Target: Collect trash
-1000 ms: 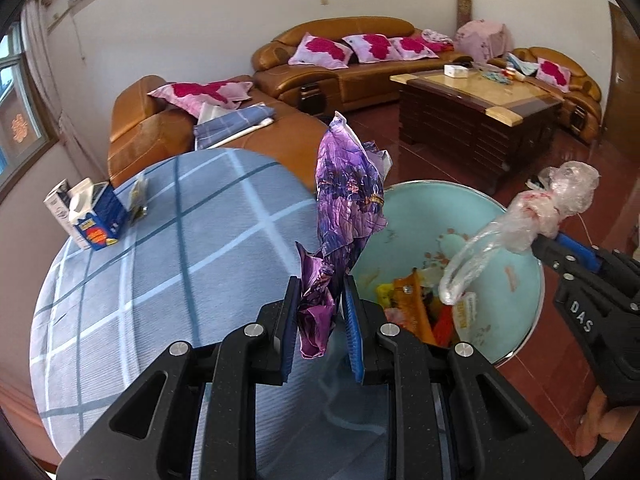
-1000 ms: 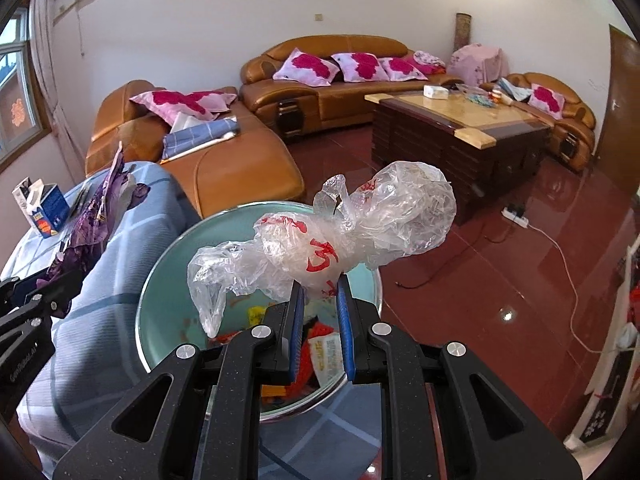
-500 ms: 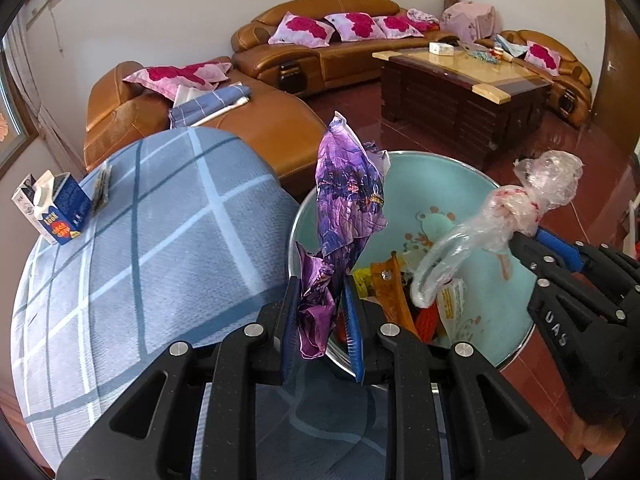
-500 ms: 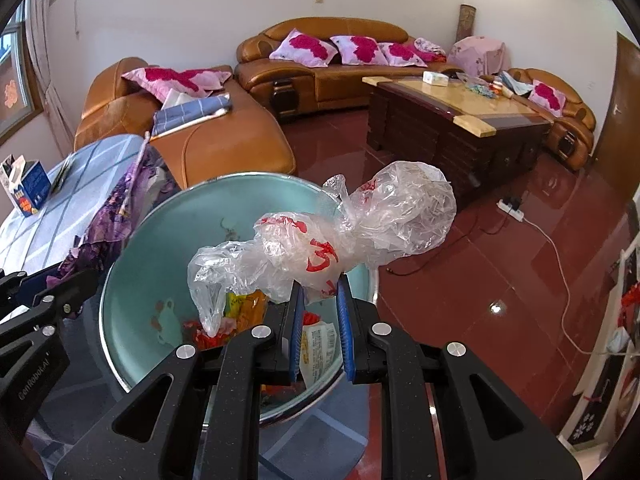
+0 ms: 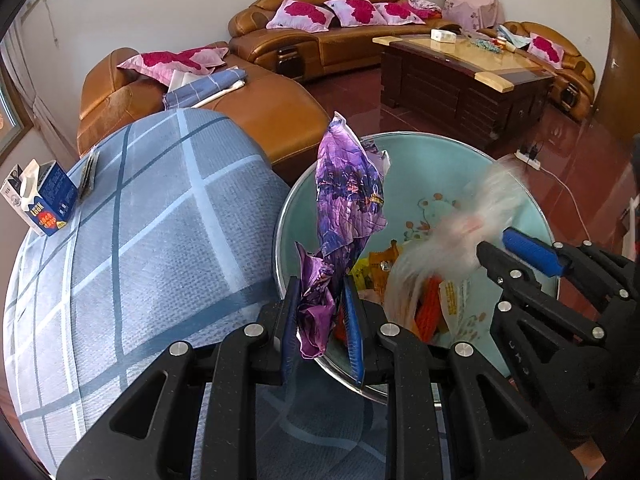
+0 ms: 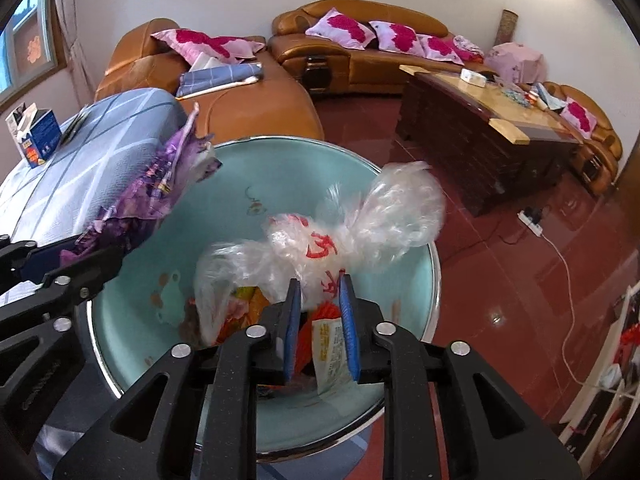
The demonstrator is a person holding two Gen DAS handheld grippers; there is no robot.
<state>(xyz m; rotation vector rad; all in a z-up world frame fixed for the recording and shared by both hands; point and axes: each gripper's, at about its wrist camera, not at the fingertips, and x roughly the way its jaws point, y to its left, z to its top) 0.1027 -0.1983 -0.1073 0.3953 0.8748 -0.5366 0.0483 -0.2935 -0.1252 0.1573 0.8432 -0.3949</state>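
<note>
My left gripper [image 5: 322,322] is shut on a purple wrapper [image 5: 346,208] and holds it at the near rim of a round turquoise basin [image 5: 452,168]. The wrapper also shows in the right wrist view [image 6: 148,196]. My right gripper [image 6: 320,324] holds a clear plastic bag with red print [image 6: 352,224] over the basin [image 6: 132,336]; its jaws stand a little apart around the bag. In the left wrist view the bag [image 5: 452,236] is blurred. Orange and yellow wrappers [image 5: 428,308] lie inside the basin.
A table with a blue checked cloth [image 5: 132,240] stands left of the basin, with a blue and white carton [image 5: 40,200] at its far edge. Brown leather sofas [image 5: 332,40] and a dark wooden coffee table [image 5: 464,80] stand behind. A power strip [image 6: 532,216] lies on the red floor.
Both grippers have dropped lower over the basin. The plastic bag has swung down and blurs in the left wrist view. The right jaws have parted slightly.
</note>
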